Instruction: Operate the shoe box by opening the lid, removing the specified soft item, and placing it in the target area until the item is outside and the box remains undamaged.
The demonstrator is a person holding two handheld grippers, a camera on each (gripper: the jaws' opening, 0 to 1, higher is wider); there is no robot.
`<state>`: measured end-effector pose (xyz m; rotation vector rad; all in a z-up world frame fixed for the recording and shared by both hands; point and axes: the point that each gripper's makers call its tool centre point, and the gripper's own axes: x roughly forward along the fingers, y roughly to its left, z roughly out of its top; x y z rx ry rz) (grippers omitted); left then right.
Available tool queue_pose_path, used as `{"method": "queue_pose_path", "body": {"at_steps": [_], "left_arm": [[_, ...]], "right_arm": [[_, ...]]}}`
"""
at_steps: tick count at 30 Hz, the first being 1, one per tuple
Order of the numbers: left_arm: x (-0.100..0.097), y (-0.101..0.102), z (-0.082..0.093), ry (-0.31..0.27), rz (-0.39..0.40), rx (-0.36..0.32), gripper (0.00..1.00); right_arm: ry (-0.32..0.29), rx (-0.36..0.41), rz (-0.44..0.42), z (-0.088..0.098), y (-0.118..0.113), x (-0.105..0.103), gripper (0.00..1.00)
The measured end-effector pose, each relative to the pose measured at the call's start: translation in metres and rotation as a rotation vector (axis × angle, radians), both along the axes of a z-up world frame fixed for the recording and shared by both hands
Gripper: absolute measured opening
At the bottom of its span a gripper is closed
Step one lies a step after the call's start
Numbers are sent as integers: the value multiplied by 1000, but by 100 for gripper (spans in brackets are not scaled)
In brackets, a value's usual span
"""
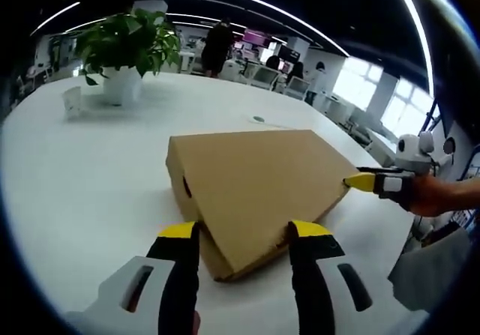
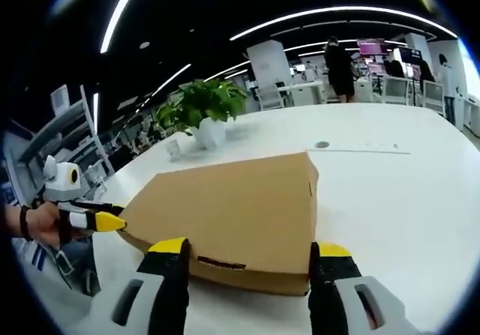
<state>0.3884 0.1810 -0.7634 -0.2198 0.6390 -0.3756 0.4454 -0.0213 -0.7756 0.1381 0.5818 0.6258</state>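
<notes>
Shoe box [image 1: 259, 189]: plain matte cardboard, lid closed; both grippers' jaws released, bracketing its corners.

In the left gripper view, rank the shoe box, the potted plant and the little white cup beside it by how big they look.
Largest to smallest as they appear:
1. Shoe box
2. Potted plant
3. White cup
The box lies nearest the camera, so its lead over the plant may partly be nearness.
</notes>
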Motion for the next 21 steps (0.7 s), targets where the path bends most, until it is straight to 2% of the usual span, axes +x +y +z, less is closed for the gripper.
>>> {"method": "queue_pose_path", "body": {"at_steps": [21], "left_arm": [[-54, 12, -1, -5, -4, -5, 47]], "right_arm": [[16, -1, 22, -2, 10, -52, 61]]}}
